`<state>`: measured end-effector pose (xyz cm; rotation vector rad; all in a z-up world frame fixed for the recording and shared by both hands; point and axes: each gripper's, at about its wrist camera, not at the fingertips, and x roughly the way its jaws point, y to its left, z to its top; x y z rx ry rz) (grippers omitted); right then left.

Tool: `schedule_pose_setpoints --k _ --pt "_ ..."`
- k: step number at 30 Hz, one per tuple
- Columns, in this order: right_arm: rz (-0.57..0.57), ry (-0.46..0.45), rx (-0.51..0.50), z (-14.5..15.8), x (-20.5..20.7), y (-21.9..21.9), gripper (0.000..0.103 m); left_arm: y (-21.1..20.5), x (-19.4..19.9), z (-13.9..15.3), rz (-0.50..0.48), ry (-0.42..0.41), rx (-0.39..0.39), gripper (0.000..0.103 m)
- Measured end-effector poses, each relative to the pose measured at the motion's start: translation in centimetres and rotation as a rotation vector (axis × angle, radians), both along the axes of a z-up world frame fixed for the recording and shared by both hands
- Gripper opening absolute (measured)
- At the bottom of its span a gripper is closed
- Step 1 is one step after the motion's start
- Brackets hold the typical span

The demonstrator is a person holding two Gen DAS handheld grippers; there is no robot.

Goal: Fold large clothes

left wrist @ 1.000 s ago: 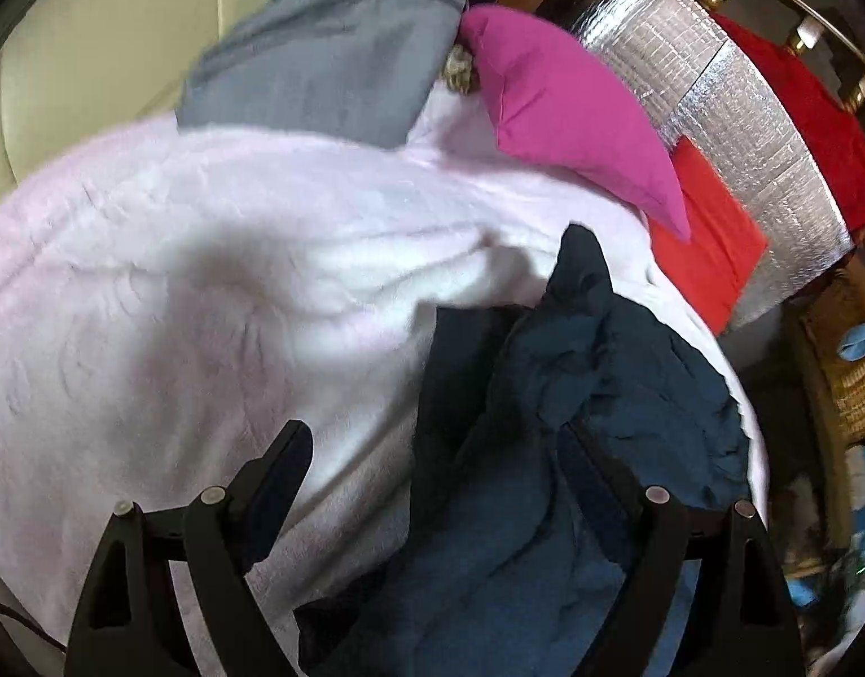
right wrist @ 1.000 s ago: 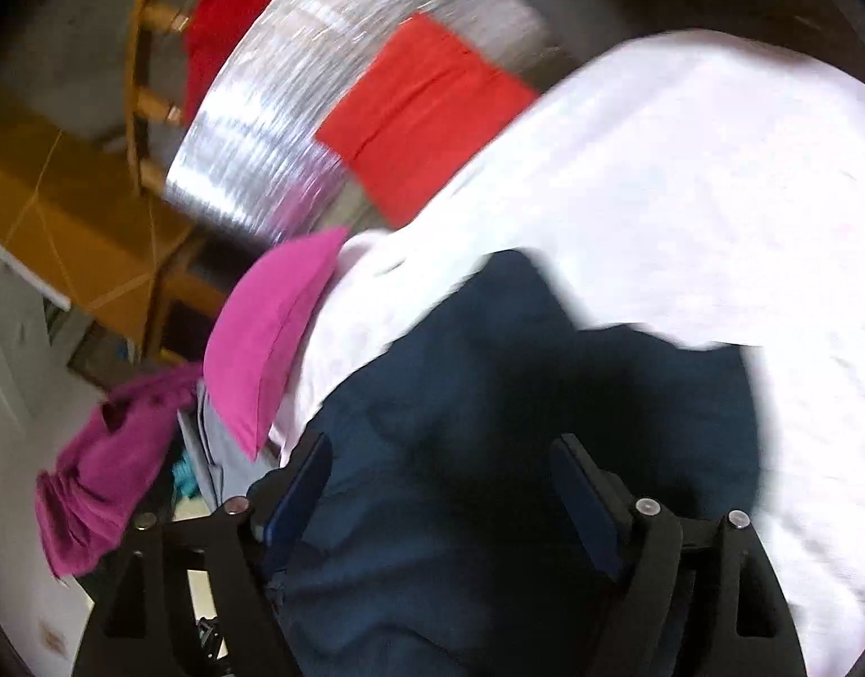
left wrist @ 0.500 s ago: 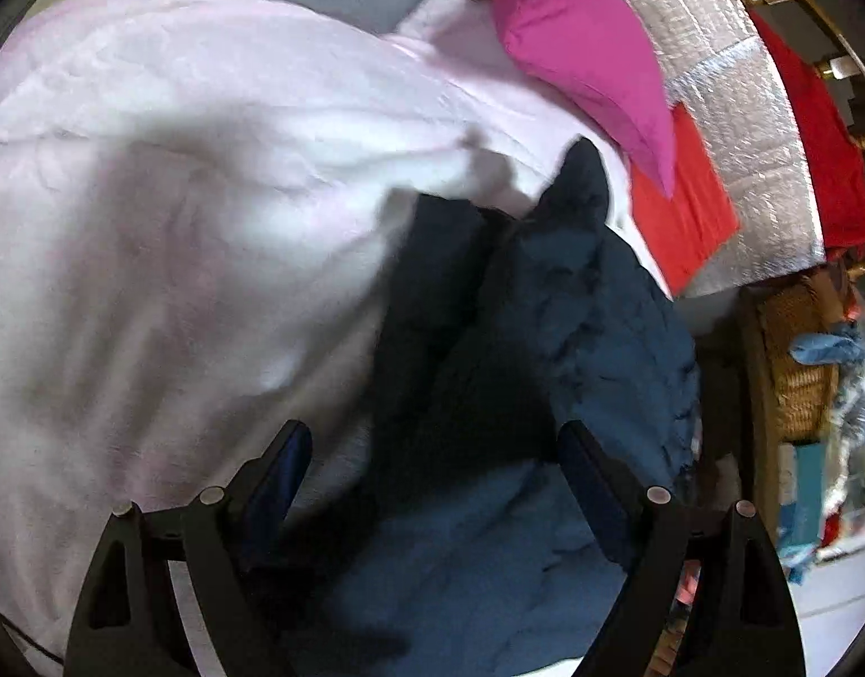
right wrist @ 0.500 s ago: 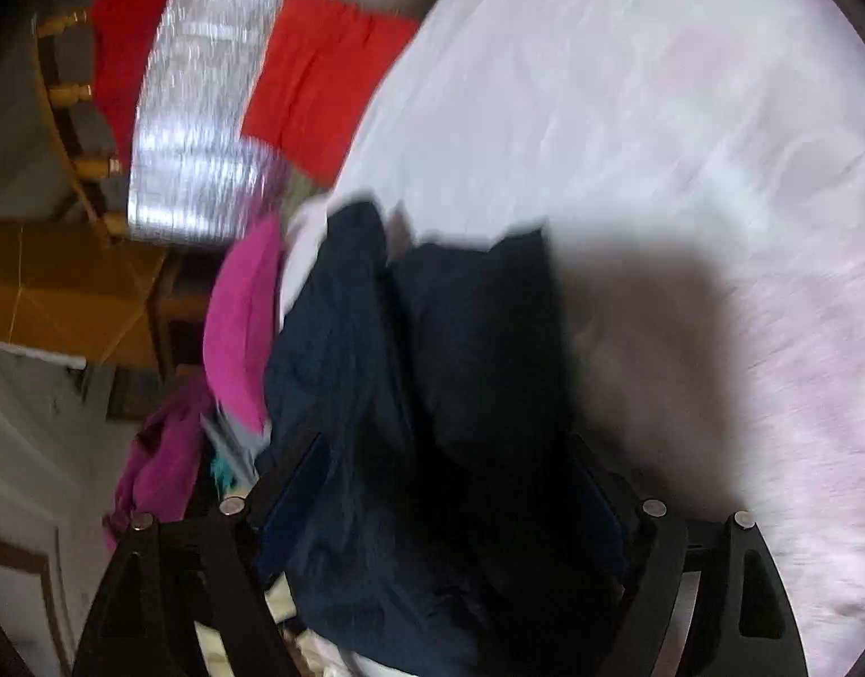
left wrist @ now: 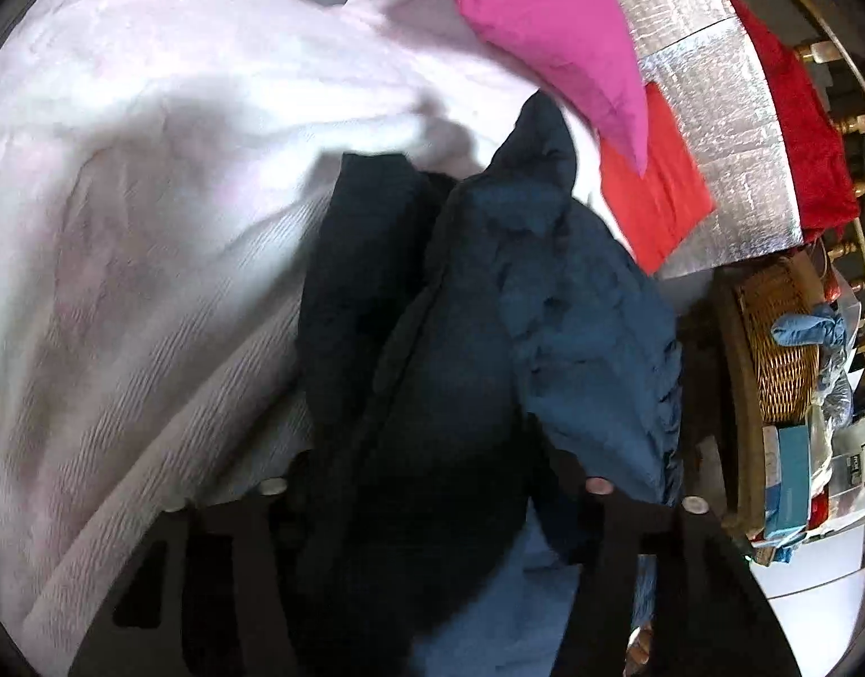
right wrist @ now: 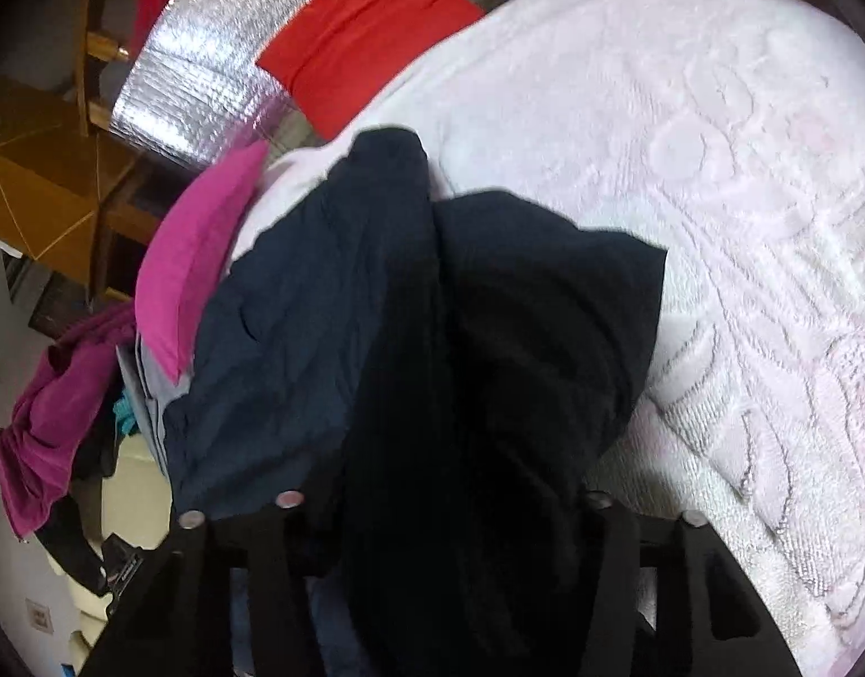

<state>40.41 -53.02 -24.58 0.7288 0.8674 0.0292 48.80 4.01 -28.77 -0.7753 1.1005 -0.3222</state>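
Navy garment (left wrist: pixel 488 338) lies bunched on the pink blanket (left wrist: pixel 150 225), draping over the left gripper (left wrist: pixel 432 485); whether it pinches cloth I cannot tell; best lift evenly. In the right view the right gripper (right wrist: pixel 443 496) is likewise buried; keep both edges level, clear of the magenta pillow (right wrist: pixel 195 259).

text: none legible | left wrist view, lower right: white box (left wrist: pixel 852 465) carries a small dark mark, too blurred to read | right wrist view, lower left: wall plate (right wrist: pixel 39 616), no readable marking
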Motion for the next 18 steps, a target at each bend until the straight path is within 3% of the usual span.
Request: schedule_pose_setpoints --k 5,7,9,11,14,18 --pt "-0.058 -0.155 -0.008 2.7 0.4 0.3 0.045 -1.0 0.7 2.3 0.017 -0.134 0.05 0.045" --pt "-0.086 -0.132 0.004 1.8 1.3 0.0 0.045 -1.1 1.0 1.5 0.026 -0.121 0.075 0.051" --pt "-0.1 -0.048 -0.002 -0.2 2.2 -0.3 0.05 -1.5 1.3 0.5 0.029 -0.089 0.127 0.074" --pt "-0.114 -0.025 0.031 -0.9 2.2 -0.8 0.061 -1.5 1.1 0.4 0.029 -0.079 0.142 0.075" --pt "-0.136 -0.013 0.082 0.2 1.2 -1.6 0.064 -0.7 0.4 1.1 0.041 -0.056 0.132 0.076" --pt "-0.186 -0.043 0.08 2.4 -2.2 -2.7 0.066 0.4 -2.5 3.1 0.119 -0.089 0.146 0.076"
